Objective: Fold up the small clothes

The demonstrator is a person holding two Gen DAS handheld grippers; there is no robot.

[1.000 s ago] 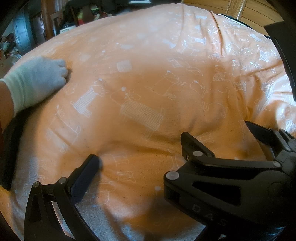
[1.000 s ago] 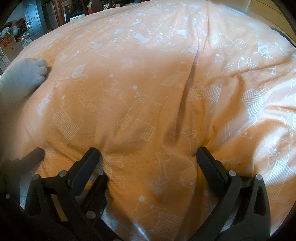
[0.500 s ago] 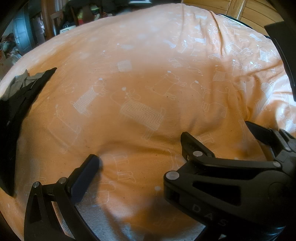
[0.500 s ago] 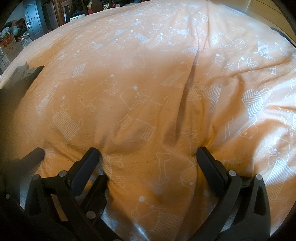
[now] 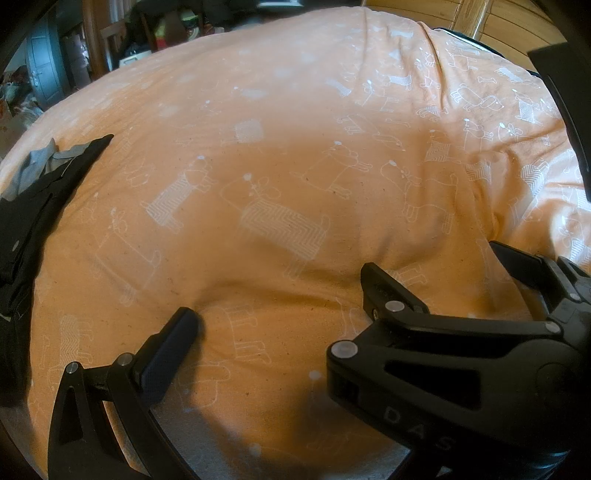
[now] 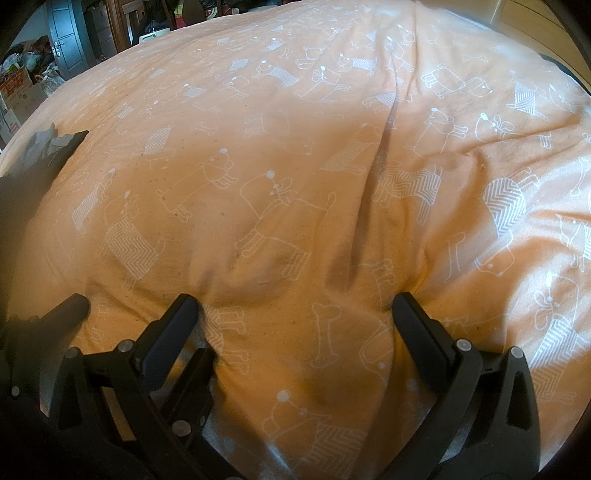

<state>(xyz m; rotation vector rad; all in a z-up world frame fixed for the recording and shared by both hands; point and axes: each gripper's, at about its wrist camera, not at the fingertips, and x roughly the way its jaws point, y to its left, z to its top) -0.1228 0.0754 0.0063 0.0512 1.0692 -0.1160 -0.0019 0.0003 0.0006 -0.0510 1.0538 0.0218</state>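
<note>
A dark garment with a grey inner part [image 5: 37,206] lies flat at the far left of the orange duvet printed with white dogs [image 5: 295,166]; in the right wrist view the garment [image 6: 29,177] is at the left edge, blurred. My left gripper [image 5: 291,321] rests open on the duvet, well right of the garment; its right finger is hidden behind the right gripper [image 5: 434,260]. My right gripper [image 6: 293,301] is also open, with only duvet between its fingers. The left gripper [image 6: 140,332] sits close beside it, overlapping its left finger.
The duvet [image 6: 332,147] bulges and has a long crease [image 6: 380,158] running away from the right gripper. Beyond the bed's far edge are a grey door [image 6: 66,40], boxes [image 6: 14,92] and clutter. Wooden panelling [image 5: 498,22] is at the back right.
A gloved hand that pressed on the left of the duvet one second ago is gone, and the dark garment now lies there. Neither gripper has moved.
</note>
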